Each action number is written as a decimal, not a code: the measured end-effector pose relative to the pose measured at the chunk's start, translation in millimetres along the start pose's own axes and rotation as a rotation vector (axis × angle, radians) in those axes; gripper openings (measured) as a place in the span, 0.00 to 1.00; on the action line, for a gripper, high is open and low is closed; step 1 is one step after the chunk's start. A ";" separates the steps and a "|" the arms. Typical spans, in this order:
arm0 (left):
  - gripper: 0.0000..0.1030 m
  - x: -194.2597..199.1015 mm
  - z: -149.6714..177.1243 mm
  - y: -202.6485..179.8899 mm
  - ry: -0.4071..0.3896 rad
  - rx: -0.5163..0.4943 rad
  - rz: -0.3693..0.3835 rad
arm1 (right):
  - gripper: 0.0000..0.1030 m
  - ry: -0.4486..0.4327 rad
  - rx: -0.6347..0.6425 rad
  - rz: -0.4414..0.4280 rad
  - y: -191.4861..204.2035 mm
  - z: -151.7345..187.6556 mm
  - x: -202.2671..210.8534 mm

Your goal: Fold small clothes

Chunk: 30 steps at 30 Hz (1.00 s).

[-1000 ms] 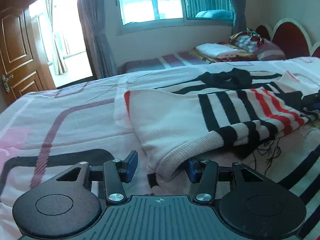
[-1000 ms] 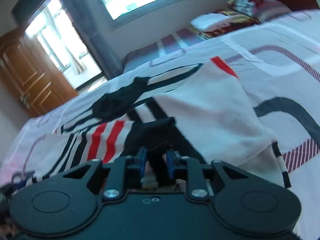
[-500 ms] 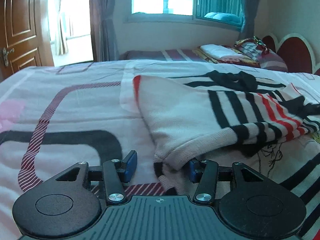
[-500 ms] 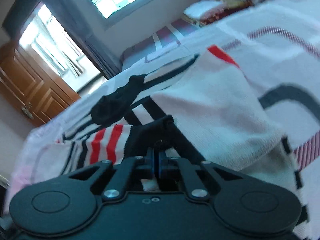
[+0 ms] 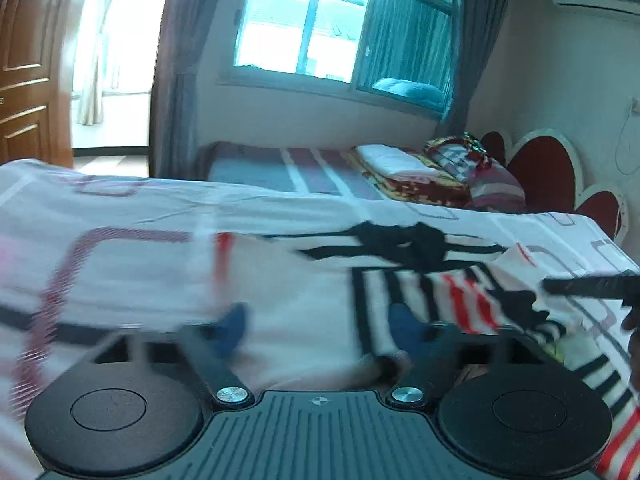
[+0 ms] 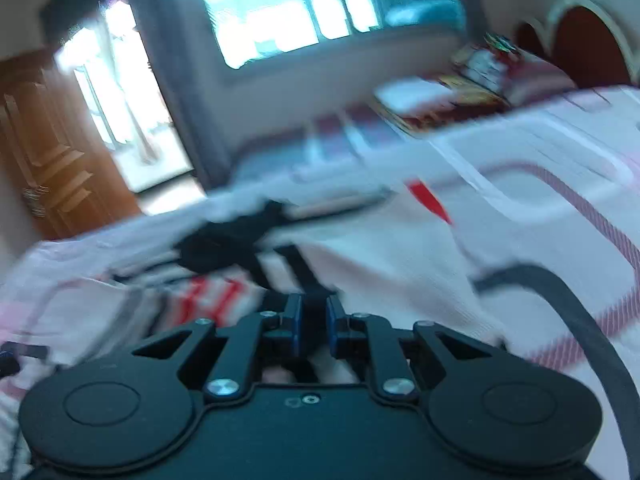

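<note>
Sweater (image 5: 304,312), a white knit with black and red stripes, lies spread over the patterned bed cover (image 5: 120,248), part of it bunched up and draped toward both tools. At the left gripper (image 5: 318,330) the two blue pads (image 5: 234,326) stand wide apart, and pale fabric lies in the gap between them without being pinched. Everything in that view is blurred, so the cloth's edges are hard to trace. At the right gripper (image 6: 312,326) the fingers are drawn close together, with a dark fold of the sweater (image 6: 360,264) caught in the narrow slot between them. Behind the bed sit a second bed with folded bedding (image 5: 400,168), a red headboard (image 5: 540,172), a bright window (image 5: 320,32) and a wooden door (image 5: 24,60).
</note>
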<state>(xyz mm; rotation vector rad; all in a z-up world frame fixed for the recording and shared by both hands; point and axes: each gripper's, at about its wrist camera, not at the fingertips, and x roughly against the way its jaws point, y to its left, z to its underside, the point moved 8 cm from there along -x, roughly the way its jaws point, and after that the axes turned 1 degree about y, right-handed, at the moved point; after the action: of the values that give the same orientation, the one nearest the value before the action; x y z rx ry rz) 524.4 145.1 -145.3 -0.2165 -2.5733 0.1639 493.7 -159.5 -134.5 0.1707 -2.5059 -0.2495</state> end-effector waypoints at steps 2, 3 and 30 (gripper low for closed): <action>0.81 -24.4 9.2 -19.9 0.045 -0.046 -0.007 | 0.15 0.045 0.132 -0.018 30.2 5.3 -15.0; 0.81 -36.2 19.8 -27.6 0.085 -0.078 -0.030 | 0.17 0.062 0.177 -0.027 41.3 10.4 -21.5; 0.82 -149.9 -27.8 39.8 0.179 -0.060 -0.131 | 0.20 0.081 0.254 0.099 9.6 -17.8 -93.5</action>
<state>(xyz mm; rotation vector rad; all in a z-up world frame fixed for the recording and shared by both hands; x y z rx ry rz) 669.6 158.0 -205.2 -0.0801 -2.4068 0.0172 579.0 -135.9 -170.8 0.1548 -2.4495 0.1155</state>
